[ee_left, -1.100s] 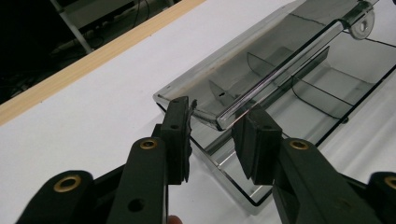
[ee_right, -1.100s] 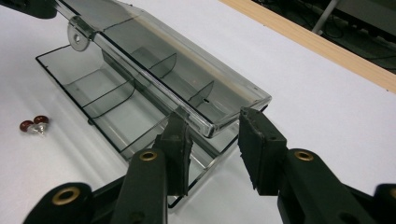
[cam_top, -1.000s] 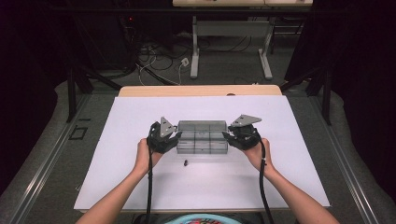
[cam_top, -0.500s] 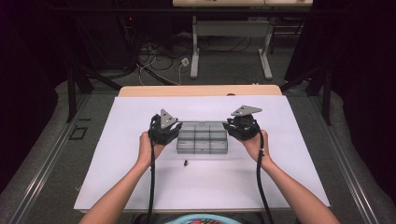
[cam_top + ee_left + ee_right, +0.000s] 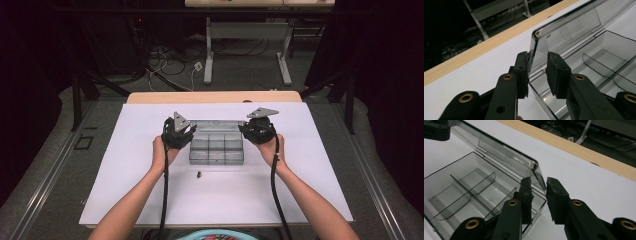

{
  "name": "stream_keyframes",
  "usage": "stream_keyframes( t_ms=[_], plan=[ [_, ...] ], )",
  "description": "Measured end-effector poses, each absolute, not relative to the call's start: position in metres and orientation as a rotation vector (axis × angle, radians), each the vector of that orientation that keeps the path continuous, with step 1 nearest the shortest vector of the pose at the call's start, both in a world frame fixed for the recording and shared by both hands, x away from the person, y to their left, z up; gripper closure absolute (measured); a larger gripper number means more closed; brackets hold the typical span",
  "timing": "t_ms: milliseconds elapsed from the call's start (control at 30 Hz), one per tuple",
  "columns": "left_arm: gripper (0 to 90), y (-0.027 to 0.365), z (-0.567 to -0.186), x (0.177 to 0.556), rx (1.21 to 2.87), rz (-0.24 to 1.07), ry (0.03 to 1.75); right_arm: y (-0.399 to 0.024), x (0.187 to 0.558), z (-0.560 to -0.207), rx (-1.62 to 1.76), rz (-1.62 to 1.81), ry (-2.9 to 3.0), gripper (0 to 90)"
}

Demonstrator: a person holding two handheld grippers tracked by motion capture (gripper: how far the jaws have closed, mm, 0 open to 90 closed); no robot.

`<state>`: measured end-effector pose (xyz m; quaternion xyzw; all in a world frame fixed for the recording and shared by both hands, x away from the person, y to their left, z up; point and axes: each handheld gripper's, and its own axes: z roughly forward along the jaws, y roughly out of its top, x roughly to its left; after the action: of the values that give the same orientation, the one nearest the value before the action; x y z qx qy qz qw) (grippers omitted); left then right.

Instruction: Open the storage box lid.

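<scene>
A clear plastic organiser box [image 5: 216, 149] sits near the middle of the white sheet [image 5: 125, 170] that covers the desk [image 5: 150, 97], its compartments open to view. Its transparent lid [image 5: 216, 124] stands tilted up and back along the far edge. The left claw [image 5: 178, 134] is at the lid's left end; in the left gripper view the lid's corner [image 5: 541, 47] lies between its two black pads, one pad against it, the other a little off it. The right claw [image 5: 256, 129] is at the lid's right end, and its jaws have just been closing; in the right gripper view the lid's edge [image 5: 537, 173] sits between the pads with a narrow gap showing. A small dark part [image 5: 198, 175] lies on the sheet, just in front of the box.
</scene>
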<state>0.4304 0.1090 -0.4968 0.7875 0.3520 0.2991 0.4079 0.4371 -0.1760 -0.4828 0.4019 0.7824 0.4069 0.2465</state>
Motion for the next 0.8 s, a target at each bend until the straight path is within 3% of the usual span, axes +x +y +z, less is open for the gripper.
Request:
stream_keyframes(
  t_ms=[800],
  plan=[
    [69.8, 0.101, -0.519, 0.456, 2.058, 0.769, 0.984, -0.169, 0.463, -0.503, 1.170, 1.019, 2.133, 76.7]
  ],
)
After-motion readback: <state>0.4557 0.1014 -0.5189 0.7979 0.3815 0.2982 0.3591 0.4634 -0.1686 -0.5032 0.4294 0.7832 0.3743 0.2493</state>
